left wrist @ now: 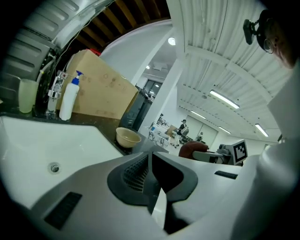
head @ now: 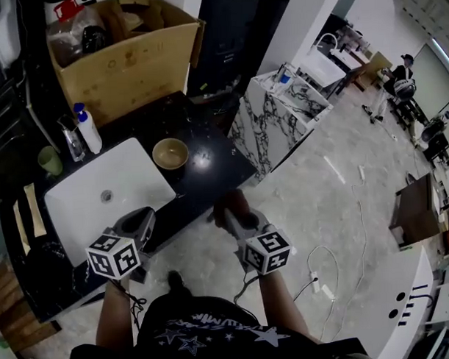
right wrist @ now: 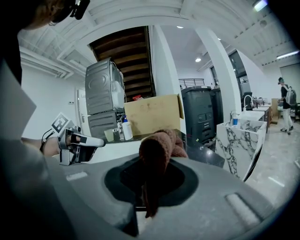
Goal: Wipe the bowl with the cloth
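Note:
A tan bowl (head: 170, 153) stands on the black counter (head: 213, 164), just right of the white sink (head: 85, 198); in the left gripper view the bowl (left wrist: 128, 137) sits beyond the sink's corner. My left gripper (head: 145, 215) hovers over the sink's front edge, its jaws (left wrist: 150, 157) shut with nothing between them. My right gripper (head: 236, 216) is off the counter's front edge, over the floor, shut on a brown cloth (head: 227, 202). The cloth (right wrist: 158, 146) bunches up out of the right gripper (right wrist: 154, 165) and hides its fingertips. Both grippers are short of the bowl.
A big cardboard box (head: 125, 64) stands at the back of the counter. A white pump bottle (head: 88, 130) and a green cup (head: 50, 160) stand behind the sink. A marble-patterned island (head: 277, 111) is to the right. Cables (head: 323, 275) lie on the floor.

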Motion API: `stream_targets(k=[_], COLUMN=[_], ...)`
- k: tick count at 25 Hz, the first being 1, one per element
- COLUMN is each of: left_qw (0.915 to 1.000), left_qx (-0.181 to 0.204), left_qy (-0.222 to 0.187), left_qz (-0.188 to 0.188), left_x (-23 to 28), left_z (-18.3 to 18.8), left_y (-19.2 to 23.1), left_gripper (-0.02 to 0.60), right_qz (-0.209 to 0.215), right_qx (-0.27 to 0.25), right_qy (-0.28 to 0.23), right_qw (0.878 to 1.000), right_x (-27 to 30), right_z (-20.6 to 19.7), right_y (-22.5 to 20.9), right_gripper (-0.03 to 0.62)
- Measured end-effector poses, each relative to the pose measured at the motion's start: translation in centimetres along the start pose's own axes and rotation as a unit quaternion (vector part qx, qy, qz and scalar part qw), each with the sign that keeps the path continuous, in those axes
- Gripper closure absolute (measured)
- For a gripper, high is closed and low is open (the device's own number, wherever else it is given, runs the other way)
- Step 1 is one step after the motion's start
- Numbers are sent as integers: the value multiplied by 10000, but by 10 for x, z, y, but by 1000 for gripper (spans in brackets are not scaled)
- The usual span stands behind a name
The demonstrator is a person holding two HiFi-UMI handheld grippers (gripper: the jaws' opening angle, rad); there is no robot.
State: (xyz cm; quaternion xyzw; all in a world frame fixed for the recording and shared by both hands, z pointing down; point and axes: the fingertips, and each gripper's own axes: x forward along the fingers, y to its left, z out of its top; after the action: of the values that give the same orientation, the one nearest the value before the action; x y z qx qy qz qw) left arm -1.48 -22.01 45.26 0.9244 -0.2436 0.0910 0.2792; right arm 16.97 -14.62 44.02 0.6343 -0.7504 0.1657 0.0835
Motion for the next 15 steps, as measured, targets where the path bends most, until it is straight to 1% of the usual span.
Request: stream_targets(k=[2,4,5,6,8,12,15], left_qw=[10000,9999,9999,9999,9997,9989,9976], left_qx=[-5,10,1,-39,-196,-472,-695], left_qy=[-21,-130,-161,-153,-76,1,49], left_qz=[34,76,45,-15,-111,-77,19], left_x=[5,11,15,19,29,50,66], left_z=[7,16,19,22,25,34,40], left_y=[14,28,32,36,41,50,57], left_gripper=[572,568,522,462,407,399,399], right_qz=[-20,-57,-73,-85,-96,-79,41], right_qx=[-43,-81,-90,-91,-81,-107,-152], right_qy=[21,19,20,32,89,143,155], right_qw=[10000,9999,9999,9999,9999,9998,9998], right_x=[17,31,37,42,50,65,81], right_z=[4,9,10,11,12,18,22], right_y=[-1,-2,-3,-4,-7,-19,-32], right_gripper=[543,543,543,543,543,543,543])
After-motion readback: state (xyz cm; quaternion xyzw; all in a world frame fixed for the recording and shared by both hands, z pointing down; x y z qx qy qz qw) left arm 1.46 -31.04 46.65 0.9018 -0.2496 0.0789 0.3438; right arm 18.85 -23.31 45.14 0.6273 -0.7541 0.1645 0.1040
